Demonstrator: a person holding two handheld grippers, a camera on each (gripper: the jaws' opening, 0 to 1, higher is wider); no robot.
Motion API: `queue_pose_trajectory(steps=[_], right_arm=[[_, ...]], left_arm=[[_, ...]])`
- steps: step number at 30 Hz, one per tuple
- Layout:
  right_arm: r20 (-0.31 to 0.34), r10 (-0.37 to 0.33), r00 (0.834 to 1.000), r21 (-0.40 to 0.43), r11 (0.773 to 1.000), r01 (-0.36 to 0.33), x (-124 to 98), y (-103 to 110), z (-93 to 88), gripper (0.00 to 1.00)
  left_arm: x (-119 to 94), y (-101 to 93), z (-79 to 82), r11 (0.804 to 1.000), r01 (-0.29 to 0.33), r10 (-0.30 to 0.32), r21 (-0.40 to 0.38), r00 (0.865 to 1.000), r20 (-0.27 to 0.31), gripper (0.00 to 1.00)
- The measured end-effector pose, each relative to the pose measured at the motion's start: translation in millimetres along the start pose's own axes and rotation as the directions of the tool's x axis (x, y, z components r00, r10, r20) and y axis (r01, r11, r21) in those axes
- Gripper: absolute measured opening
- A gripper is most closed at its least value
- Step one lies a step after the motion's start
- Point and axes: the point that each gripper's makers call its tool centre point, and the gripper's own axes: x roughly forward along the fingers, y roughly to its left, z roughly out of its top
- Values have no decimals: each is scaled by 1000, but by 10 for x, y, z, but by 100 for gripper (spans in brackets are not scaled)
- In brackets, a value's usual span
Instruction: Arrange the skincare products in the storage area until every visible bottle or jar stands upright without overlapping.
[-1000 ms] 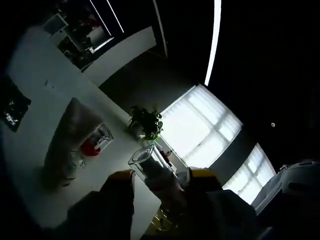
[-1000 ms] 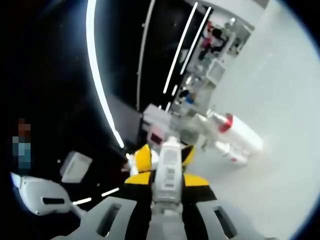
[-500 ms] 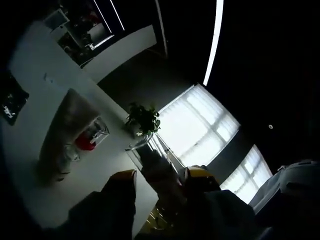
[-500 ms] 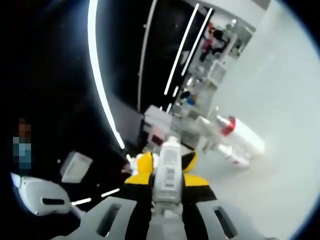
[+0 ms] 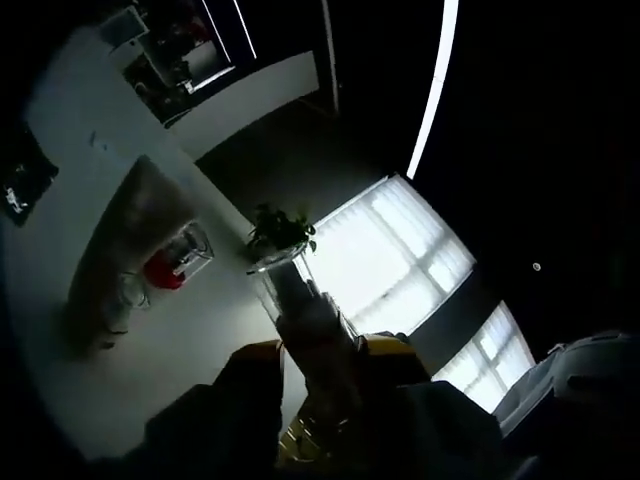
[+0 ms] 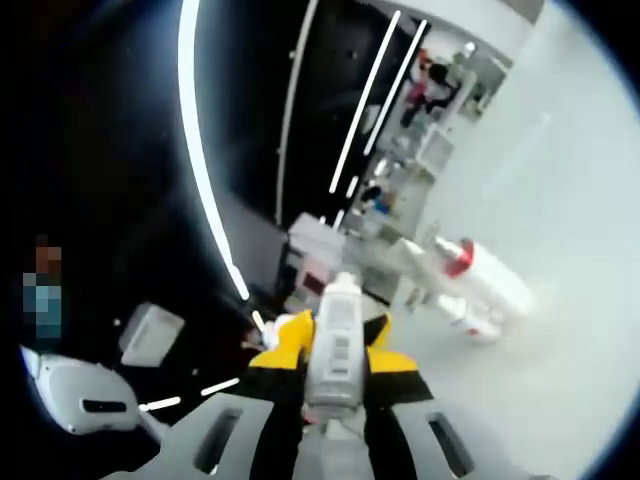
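Carrying both items aloft | left gripper (image 5: 318, 350) clamps clear bottle (image 5: 290, 300) | right gripper (image 6: 328, 335) grips white bottle (image 6: 335, 340) | neither placed; red-capped bottle (image 6: 485, 278) lies toppled, far right

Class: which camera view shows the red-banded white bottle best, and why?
The right gripper view: the white bottle appears whole and well lit on the white table, its red band clear. The left gripper view is dim; a small red item shows there, but I cannot tell whether it is that bottle.
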Motion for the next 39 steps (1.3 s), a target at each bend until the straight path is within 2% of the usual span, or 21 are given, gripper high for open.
queue_pose_trajectory(steps=[4,6,12,15,23,26,33,39], right_arm=[[-1,3,1000,8,1000,-3,-3,-13,-12,14],[-23,6,1000,13,1000,-6,-5,-15,-58,14],[-19,6,1000,16,1000,-5,-6,-45,-72,15],[-25,-15,1000,-15,1000,15,-18,-95,-72,15],[-61,-75,995,-67,995,70,-66,-222,-142,18],[-93,-122,988,-130,986,109,-72,-295,-209,18],[-132,-174,976,-196,970,146,-93,-384,-277,20],[-140,-199,970,-207,964,168,-138,-437,-280,20]], left_arm=[[1,5,-15,1000,-5,5,9,1000,-4,22],[-4,-1,-44,1000,-2,2,6,1000,-22,22],[8,13,-52,1000,-10,10,4,1000,-17,20],[18,43,-74,1000,-22,22,-11,1000,-18,20],[27,140,-145,998,-65,66,11,997,-44,19],[23,191,-158,994,-95,97,51,994,-51,19],[27,240,-192,984,-125,134,130,989,-62,19],[19,270,-186,966,-151,167,210,984,-64,19]])
